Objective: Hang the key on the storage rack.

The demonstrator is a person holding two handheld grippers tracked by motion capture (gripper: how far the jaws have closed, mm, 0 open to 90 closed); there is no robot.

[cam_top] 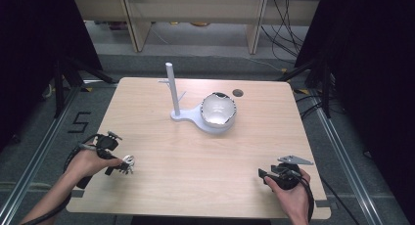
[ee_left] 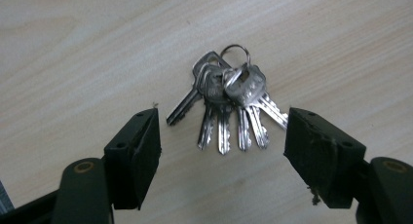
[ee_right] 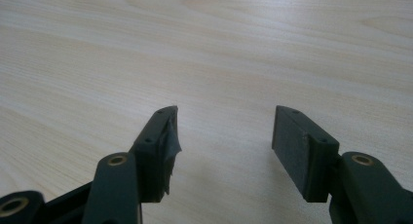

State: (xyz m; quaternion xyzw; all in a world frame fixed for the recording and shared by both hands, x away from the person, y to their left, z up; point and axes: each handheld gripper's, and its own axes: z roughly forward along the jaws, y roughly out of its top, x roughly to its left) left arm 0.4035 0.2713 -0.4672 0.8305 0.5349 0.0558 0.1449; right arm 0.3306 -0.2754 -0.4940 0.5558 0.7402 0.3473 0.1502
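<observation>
Bunch of keys (ee_left: 228, 100) flat on table (cam_top: 195, 156), near-left of the white stand (cam_top: 203, 112). Left gripper (ee_left: 221, 131) spread wide, jaws flanking keys, apparently not touching. Right gripper (ee_right: 224, 131) wide open, empty.

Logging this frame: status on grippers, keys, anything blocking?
Left gripper open, jaws either side of the keys on the table. Right gripper open, empty. Nothing in the way.
</observation>
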